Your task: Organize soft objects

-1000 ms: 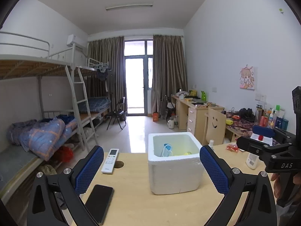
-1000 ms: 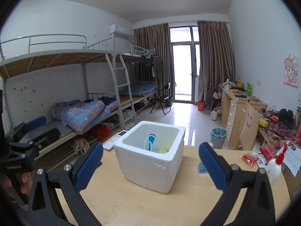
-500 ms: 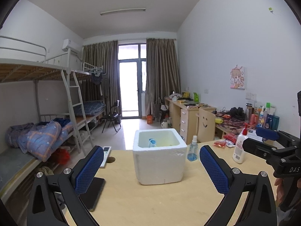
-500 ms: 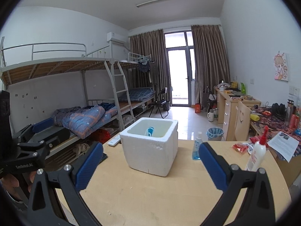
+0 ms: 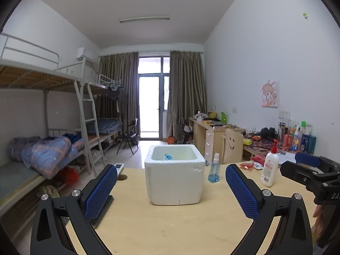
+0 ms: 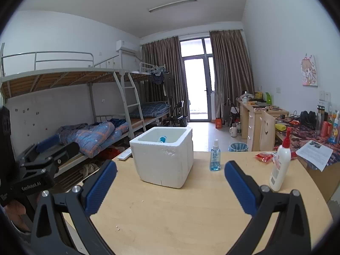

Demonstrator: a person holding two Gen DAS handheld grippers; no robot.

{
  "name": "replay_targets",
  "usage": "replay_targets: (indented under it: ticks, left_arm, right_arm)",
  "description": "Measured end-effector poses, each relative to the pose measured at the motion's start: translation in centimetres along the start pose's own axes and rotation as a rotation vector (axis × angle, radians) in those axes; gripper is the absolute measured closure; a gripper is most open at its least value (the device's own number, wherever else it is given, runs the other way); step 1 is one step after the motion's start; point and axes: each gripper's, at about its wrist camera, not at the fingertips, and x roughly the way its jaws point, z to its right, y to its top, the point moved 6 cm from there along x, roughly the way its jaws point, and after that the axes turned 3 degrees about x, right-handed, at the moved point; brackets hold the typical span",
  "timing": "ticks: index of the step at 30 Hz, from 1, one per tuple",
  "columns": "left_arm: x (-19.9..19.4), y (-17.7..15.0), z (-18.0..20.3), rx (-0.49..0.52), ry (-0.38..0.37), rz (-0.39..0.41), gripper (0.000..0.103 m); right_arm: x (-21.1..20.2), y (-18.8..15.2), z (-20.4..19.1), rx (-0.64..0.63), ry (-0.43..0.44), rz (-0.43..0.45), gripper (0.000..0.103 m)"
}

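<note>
A white foam box stands in the middle of the wooden table; it also shows in the right wrist view. A blue soft object peeks over its rim, also in the right wrist view. My left gripper is open and empty, held back from the box. My right gripper is open and empty, also back from the box. Each gripper shows at the edge of the other's view.
A blue spray bottle and a white pump bottle stand right of the box. A red packet lies behind them. A black phone and a white remote lie at the left. A bunk bed is beyond the left table edge.
Both grippers have pulled back from the foam box and risen. The box looks smaller, and the spray bottle and pump bottle have come into view.
</note>
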Motion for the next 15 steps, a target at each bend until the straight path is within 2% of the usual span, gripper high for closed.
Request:
replay_targets:
  ticks: [9,15]
  left_arm:
    - [-1.0,-1.6,-0.5,-0.026,0.030,0.036,0.001]
    - [-1.4,-2.7,0.1,-0.019,0.019,0.033,0.001]
  right_arm:
    - [-0.7,-1.8,0.3,0.011,-0.015,0.015,0.000]
    - [-1.4,-3.1,0.3,-0.004,-0.044,0.021,0.000]
